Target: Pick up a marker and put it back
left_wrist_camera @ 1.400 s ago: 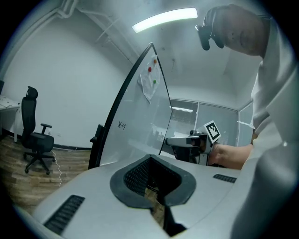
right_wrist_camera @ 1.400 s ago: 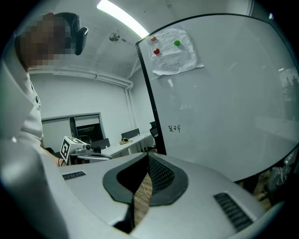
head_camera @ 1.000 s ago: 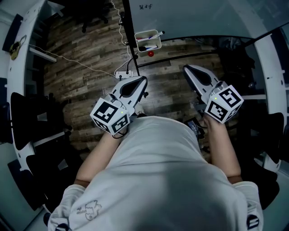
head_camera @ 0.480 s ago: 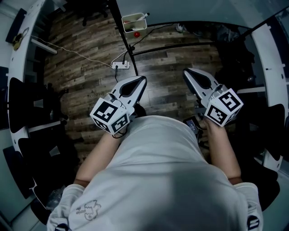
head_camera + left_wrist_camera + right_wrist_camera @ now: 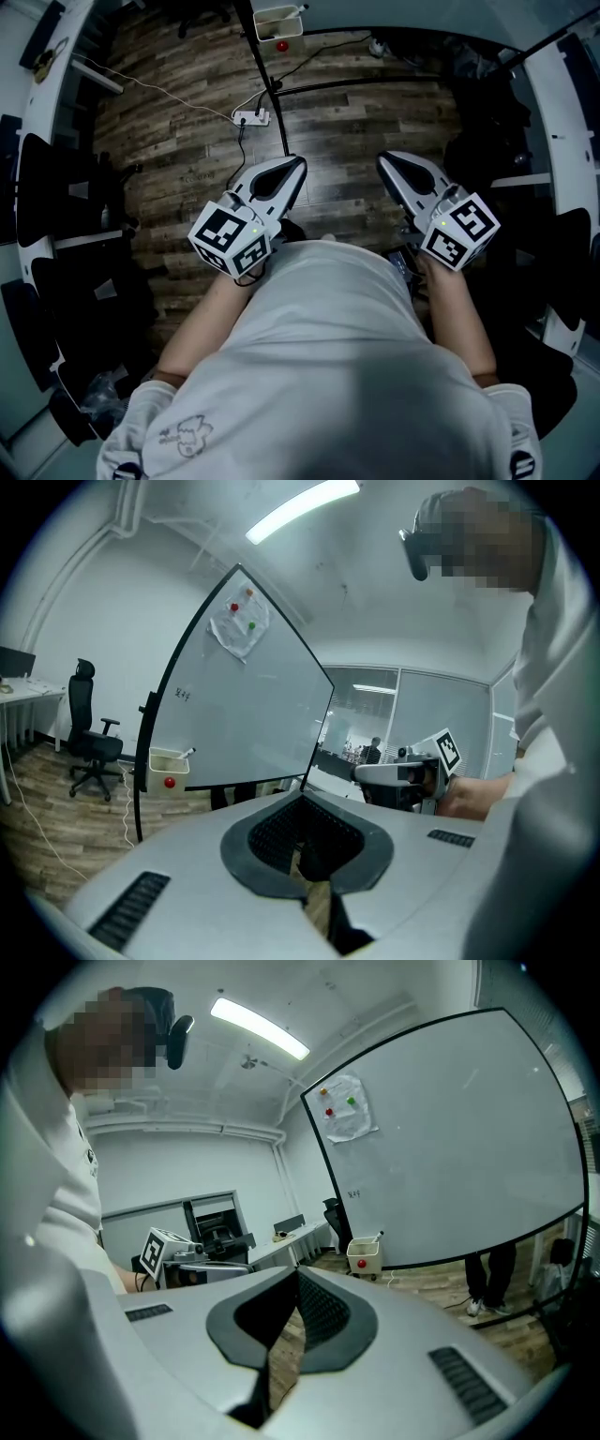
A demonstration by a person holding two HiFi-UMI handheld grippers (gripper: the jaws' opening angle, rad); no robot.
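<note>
Room: office with a wood-plank floor (image 5: 187,169), pale walls and a ceiling strip light (image 5: 302,506).
Whiteboard (image 5: 450,1138): black-framed, on a stand; fills the right half of the right gripper view; a paper sheet (image 5: 239,625) with coloured dots hangs in its upper part.
Shirt (image 5: 319,375): pale, worn by the person; fills the lower half of the head view, with bare forearms running up to both grippers.
Office chair (image 5: 92,747): black, on the floor at the left edge of the left gripper view, apart from the whiteboard.
Left gripper (image 5: 306,797): jaws together, nothing between them; centre-left of the head view, tips toward the upper right.
Right gripper (image 5: 297,1269): jaws together, nothing between them; centre-right of the head view, tips toward the upper left.
Tray (image 5: 169,761): white, hung at the whiteboard's lower corner; top centre of the head view, well apart from both grippers.
Power strip (image 5: 251,118): white, on the floor below the tray in the head view, cable attached.
Marker (image 5: 187,753): in the tray, one end sticking up over its rim.
Red knob (image 5: 169,782): round, on the tray's front; kind unclear.
</note>
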